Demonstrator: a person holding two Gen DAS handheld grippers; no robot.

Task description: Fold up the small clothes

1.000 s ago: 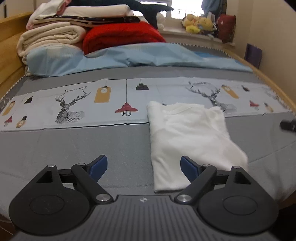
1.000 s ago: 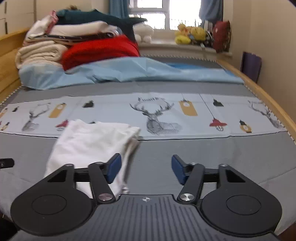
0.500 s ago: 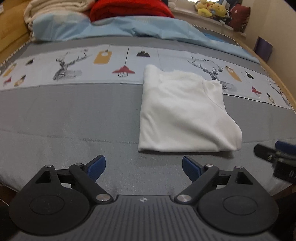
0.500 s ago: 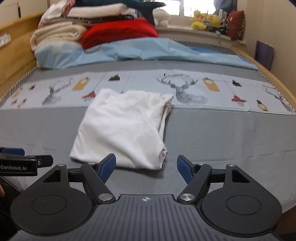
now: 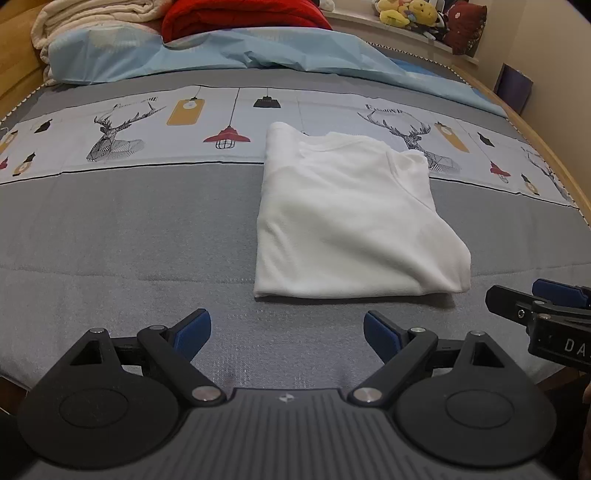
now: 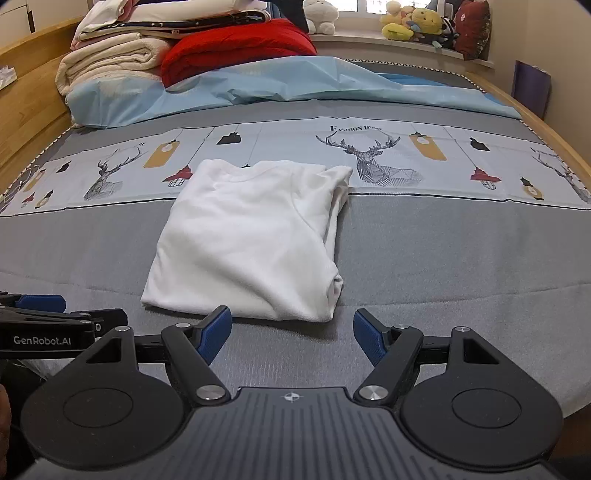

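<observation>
In the left wrist view the right gripper is cut off by the right edge, its lettering unfinished. In the right wrist view the left gripper runs off the left edge. The stacked bedding is cropped at the top. The plush toys on the sill are too small to identify. The white shirt hides its underlayers.

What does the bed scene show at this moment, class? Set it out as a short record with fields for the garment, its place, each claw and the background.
garment: white shirt, folded, lying flat
place: on the grey bedcover, its far edge on the deer-print band
left claw: open, empty, short of the shirt's near edge
right claw: open, empty, by the shirt's near right corner
background: red blanket, cream blanket, light blue sheet, plush toys on the sill
</observation>
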